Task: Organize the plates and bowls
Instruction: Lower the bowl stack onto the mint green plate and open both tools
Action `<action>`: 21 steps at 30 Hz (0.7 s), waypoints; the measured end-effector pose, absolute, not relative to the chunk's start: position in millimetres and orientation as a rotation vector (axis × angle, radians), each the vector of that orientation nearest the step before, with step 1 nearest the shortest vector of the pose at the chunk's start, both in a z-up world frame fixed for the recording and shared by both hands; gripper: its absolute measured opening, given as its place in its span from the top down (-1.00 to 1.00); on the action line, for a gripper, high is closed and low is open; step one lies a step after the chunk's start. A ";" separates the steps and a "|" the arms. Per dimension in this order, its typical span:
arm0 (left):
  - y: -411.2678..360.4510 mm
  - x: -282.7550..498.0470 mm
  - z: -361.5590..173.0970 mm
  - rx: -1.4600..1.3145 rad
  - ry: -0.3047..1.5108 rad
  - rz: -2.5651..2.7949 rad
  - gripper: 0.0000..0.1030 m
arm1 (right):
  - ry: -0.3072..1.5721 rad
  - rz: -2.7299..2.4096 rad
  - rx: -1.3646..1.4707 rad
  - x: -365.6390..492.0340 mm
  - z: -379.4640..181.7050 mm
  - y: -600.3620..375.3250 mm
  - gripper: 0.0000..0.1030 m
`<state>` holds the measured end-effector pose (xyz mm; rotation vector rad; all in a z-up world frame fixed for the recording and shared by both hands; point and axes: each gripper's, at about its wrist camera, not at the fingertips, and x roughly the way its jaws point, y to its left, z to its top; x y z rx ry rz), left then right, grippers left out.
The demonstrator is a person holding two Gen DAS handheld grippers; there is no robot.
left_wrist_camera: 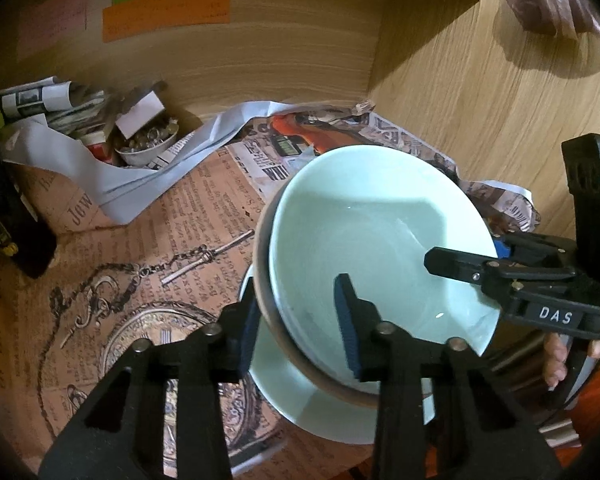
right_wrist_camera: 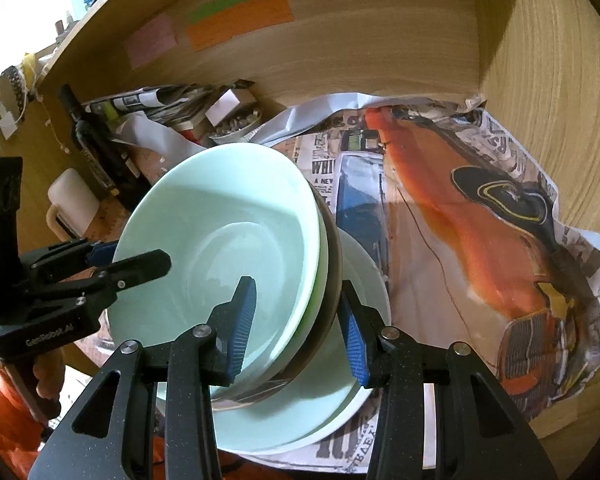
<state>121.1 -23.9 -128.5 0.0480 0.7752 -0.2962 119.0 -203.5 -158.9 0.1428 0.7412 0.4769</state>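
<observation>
Bowls, a pale green one [left_wrist_camera: 380, 232] nested inside a darker brown-rimmed one [left_wrist_camera: 262, 280], are held tilted between the two grippers above a pale green plate [left_wrist_camera: 284, 392] that lies on the paper-lined shelf. The left gripper [left_wrist_camera: 300, 328] is clamped on the near rim of the stack, one blue pad outside the brown wall and the other pad inside the green bowl; no earlier picture shows whether its grip changed. The right gripper [right_wrist_camera: 296, 332] grips the opposite rim the same way, one blue pad [right_wrist_camera: 242, 324] inside the green bowl and the other against the outer bowl's wall. In the right wrist view the stack leans toward the left, with its lower edge close over the plate; whether it touches the plate I cannot tell. Vintage-print paper [left_wrist_camera: 140, 280] and newspaper with an orange car picture [right_wrist_camera: 480, 220] cover the wooden surface. At the back stand a dark bottle [right_wrist_camera: 88, 136], a small bowl of little objects [left_wrist_camera: 148, 148], crumpled newspapers [left_wrist_camera: 52, 104], and a white mug [right_wrist_camera: 68, 200]. Orange, green and pink paper notes [right_wrist_camera: 240, 20] are stuck on the wooden back panel.
</observation>
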 end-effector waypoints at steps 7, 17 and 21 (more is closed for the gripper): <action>-16.1 130.8 -132.9 0.004 0.797 -0.307 0.32 | 0.742 0.487 0.162 125.2 -158.8 -204.2 0.26; -6.5 139.1 -135.3 -0.068 0.817 -0.340 0.32 | 0.717 0.493 0.143 126.5 -155.5 -200.5 0.11; -9.0 130.4 -127.0 0.000 0.741 -0.289 0.33 | 0.707 0.489 0.138 129.2 -153.6 -200.7 0.05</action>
